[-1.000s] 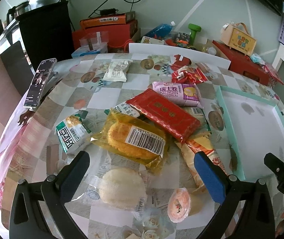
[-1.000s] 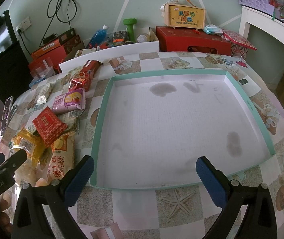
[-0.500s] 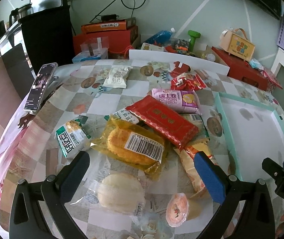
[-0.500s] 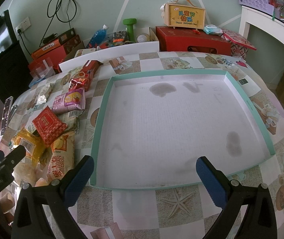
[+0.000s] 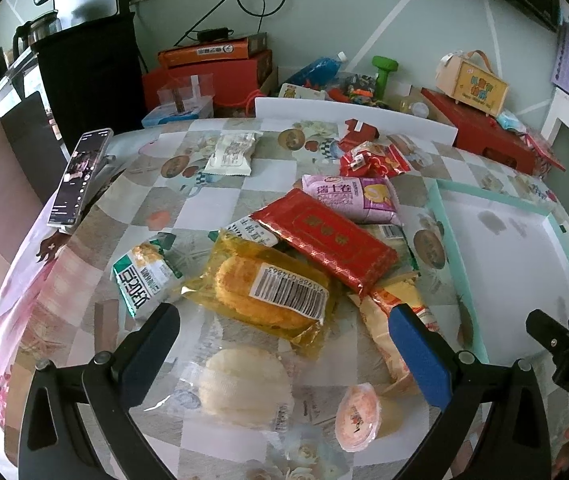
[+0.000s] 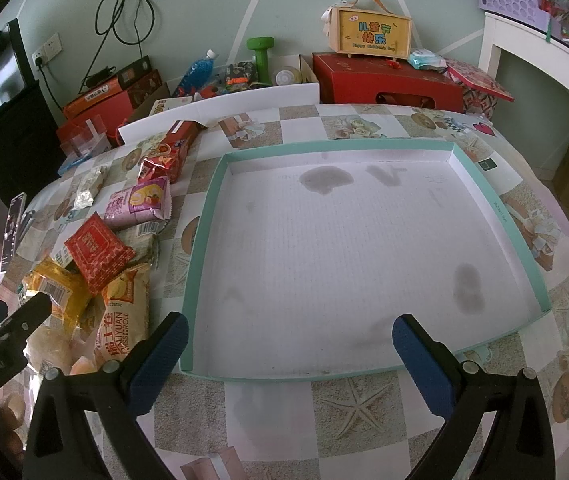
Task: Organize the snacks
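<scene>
My left gripper (image 5: 284, 344) gapes over the yellow pack (image 5: 268, 292) left of the tray (image 6: 200, 240), ready to grab; my right gripper (image 6: 288, 356), also spread, waits at the tray.

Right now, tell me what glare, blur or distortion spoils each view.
Left wrist view: fisheye bends the table edge, daylight washes out the lower left, and sheen glints off the yellow cake wrapper. Right wrist view: sharp and evenly lit, the tray rim bows outward; its grey patches look like stains.
</scene>
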`<state>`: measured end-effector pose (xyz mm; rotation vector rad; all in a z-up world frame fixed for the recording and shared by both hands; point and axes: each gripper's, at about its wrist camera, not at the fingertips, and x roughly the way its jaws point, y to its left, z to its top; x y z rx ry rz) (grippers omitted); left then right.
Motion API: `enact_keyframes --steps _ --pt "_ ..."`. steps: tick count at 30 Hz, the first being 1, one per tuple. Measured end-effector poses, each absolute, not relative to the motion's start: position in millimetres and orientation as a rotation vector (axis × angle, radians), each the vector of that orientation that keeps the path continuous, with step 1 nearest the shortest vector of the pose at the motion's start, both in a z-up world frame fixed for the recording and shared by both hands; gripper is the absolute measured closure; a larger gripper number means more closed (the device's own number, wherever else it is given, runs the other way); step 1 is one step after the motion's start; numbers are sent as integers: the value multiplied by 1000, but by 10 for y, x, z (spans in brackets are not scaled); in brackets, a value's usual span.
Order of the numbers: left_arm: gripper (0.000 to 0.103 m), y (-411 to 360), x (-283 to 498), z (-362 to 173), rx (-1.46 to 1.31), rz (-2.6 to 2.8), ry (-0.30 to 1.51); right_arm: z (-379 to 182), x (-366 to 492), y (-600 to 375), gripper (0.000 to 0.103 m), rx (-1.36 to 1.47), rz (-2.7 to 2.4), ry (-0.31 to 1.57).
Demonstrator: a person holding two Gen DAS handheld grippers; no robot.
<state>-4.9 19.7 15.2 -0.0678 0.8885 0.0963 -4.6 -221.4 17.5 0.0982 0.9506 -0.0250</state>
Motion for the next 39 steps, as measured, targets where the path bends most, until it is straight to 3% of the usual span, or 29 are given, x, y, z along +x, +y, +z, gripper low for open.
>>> enact_keyframes --steps 21,28,39 --pt "3 869 -279 95 -214 177 1024 63 -203 -1057 1 95 280 1029" --pt "6 828 -245 -93 -275 112 1103 -182 -186 -954 12 71 263 1116" --pt "18 676 -66 -309 -252 69 1191 -326 -190 -852 43 55 310 1151"
